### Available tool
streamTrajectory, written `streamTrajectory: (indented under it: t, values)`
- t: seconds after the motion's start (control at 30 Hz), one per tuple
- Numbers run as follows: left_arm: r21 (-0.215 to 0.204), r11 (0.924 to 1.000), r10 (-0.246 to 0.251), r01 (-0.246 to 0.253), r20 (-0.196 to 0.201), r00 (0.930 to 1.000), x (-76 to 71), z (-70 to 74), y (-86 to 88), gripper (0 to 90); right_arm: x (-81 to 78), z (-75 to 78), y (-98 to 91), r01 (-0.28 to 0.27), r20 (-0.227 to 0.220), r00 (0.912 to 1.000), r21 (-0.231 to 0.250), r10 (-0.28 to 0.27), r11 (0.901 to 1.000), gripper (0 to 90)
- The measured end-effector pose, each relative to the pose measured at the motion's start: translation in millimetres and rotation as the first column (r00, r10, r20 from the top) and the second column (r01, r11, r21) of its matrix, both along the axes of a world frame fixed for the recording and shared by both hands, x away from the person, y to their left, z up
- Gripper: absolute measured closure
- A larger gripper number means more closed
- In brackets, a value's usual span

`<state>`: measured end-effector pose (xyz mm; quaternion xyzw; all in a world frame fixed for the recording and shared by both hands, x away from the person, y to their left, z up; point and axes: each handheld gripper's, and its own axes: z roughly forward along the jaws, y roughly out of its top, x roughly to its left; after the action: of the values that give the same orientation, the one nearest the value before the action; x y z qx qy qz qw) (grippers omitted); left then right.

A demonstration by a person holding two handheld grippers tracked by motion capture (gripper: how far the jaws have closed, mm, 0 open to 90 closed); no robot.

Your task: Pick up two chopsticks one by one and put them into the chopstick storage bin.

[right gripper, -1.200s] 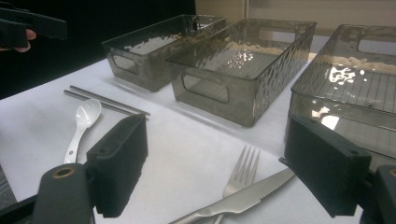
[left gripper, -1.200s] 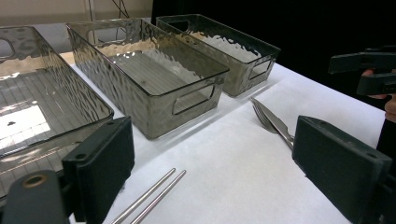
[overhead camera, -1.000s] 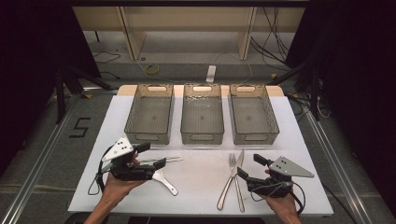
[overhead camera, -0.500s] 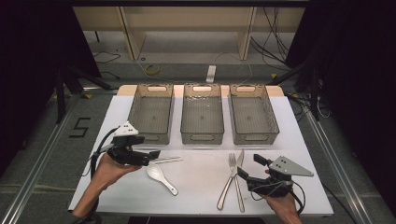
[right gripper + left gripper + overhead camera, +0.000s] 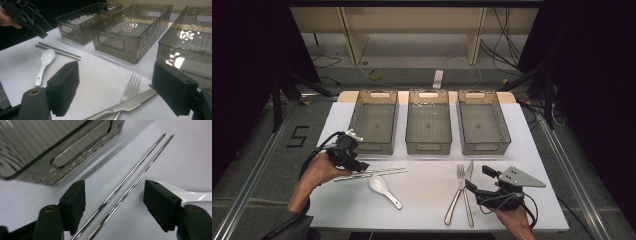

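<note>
The left gripper point(image 5: 354, 162) is held low over the metal chopsticks point(image 5: 130, 182), jaws spread wide with the pair between them and nothing gripped, apparently lined up for a pinch. The chopsticks lie just before the left of 3 bins point(image 5: 374, 122), beside a white spoon point(image 5: 382, 187). The right gripper point(image 5: 477, 182) is rested wide open and empty near the fork point(image 5: 130, 91) and knife point(image 5: 125, 106), seemingly kept waiting.

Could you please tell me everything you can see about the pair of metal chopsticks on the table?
The chopsticks are two thin, straight, shiny rods that look like polished steel. They lie flat and side by side on the white table, in front of the leftmost bin and just behind the white spoon. The left gripper is open around their near end, one jaw on each side, neither visibly touching them.
</note>
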<state>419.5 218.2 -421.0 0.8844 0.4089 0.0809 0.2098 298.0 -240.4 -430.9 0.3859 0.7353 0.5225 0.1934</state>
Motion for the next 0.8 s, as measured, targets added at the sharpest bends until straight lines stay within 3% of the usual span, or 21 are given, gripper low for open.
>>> streamTrajectory:
  t: [0.2, 0.3, 0.43, 0.5, 0.7, 0.8]
  values:
    - [0.069, 0.9972, -0.029, 0.03, -0.021, 0.9994, 7.0, -8.6, 4.4, 44.9, 0.0, -0.1, 0.4, -0.004, -0.003, 1.0, -0.002, 0.004, 1.0, 23.1]
    - [0.077, 0.995, -0.06, 0.063, -0.039, 0.9974, 11.4, -14.0, 4.3, 47.8, 0.4, -0.3, 0.5, -0.006, -0.006, 1.0, 0.001, 0.006, 1.0, 23.2]
    - [0.084, 0.9893, -0.111, 0.119, -0.093, 0.9894, 16.3, -23.3, 2.4, 52.8, 0.4, -0.5, 0.9, -0.006, -0.009, 0.9999, -0.003, 0.006, 1.0, 23.4]
    - [0.084, 0.9881, -0.12, 0.129, -0.101, 0.9876, 17.5, -26.4, 2.0, 55.1, 0.7, -0.8, 0.7, -0.007, -0.01, 0.9999, -0.002, 0.007, 1.0, 23.4]
    - [0.115, 0.9739, -0.181, 0.196, -0.132, 0.9746, 20.7, -30.8, -0.9, 58.8, 0.9, -0.3, -0.3, -0.007, -0.01, 0.9999, 0.004, 0.007, 1.0, 23.5]
    - [0.118, 0.9718, -0.187, 0.204, -0.139, 0.9724, 22.4, -33.0, -2.4, 60.8, 1.1, -0.4, 0.3, -0.013, -0.012, 0.9999, 0.001, 0.013, 0.9999, 23.7]
